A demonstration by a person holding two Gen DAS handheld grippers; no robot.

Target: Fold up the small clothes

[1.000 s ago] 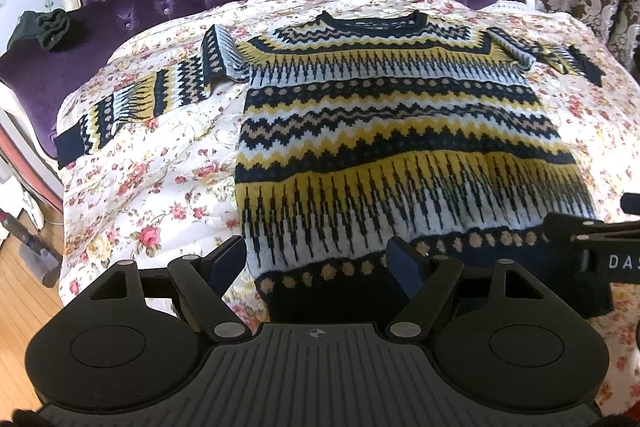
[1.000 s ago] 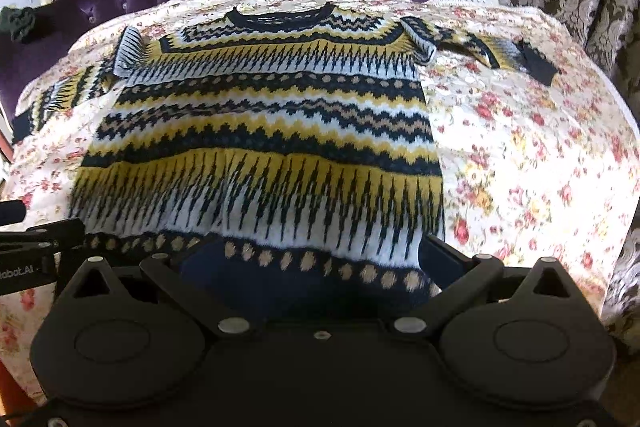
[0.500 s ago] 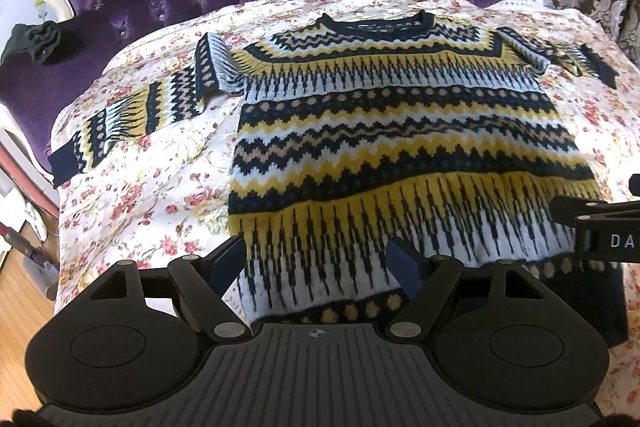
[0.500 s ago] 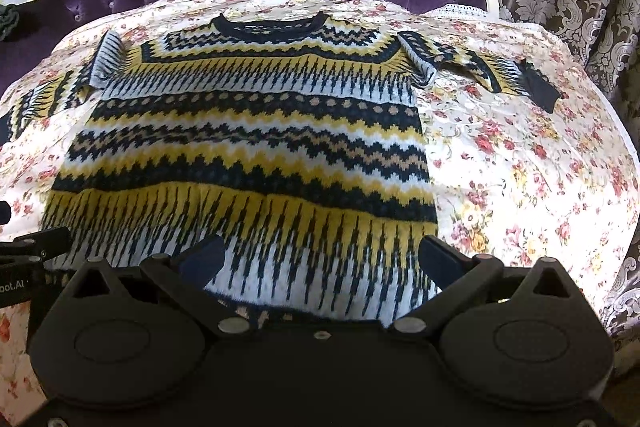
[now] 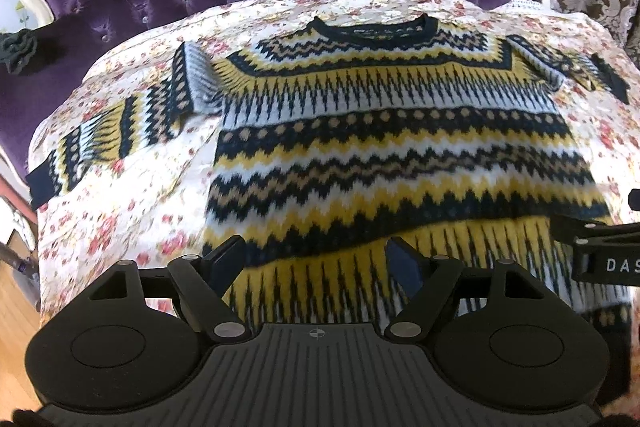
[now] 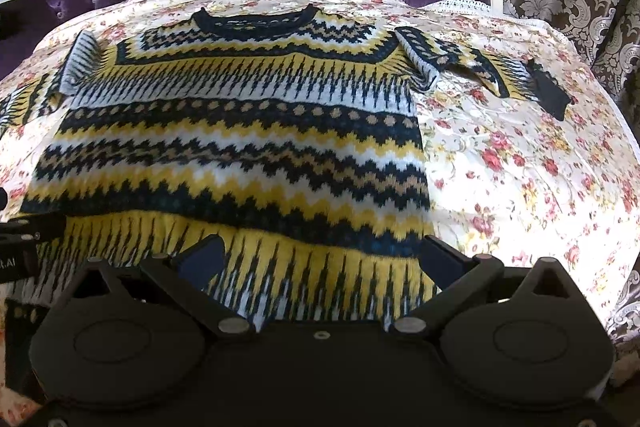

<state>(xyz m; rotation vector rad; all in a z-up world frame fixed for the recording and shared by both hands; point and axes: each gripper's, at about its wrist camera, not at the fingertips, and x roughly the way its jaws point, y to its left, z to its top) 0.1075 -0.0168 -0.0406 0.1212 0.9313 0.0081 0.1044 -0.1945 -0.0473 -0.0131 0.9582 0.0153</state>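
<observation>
Both the left tool [image 5: 316,259] and the right tool [image 6: 324,259], jaws spread and empty, have slid up the sweater [image 5: 392,155] lying flat on the bed [image 6: 520,167], its hem now beneath them, so folding hasn't begun.

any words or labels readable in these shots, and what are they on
"DAS": white letters on the right gripper at the edge of the left wrist view, cut off by the frame.
"AI", or ".AI": on the left gripper at the edge of the right wrist view, also cut off, blurred.
The sweater shows no text.
</observation>
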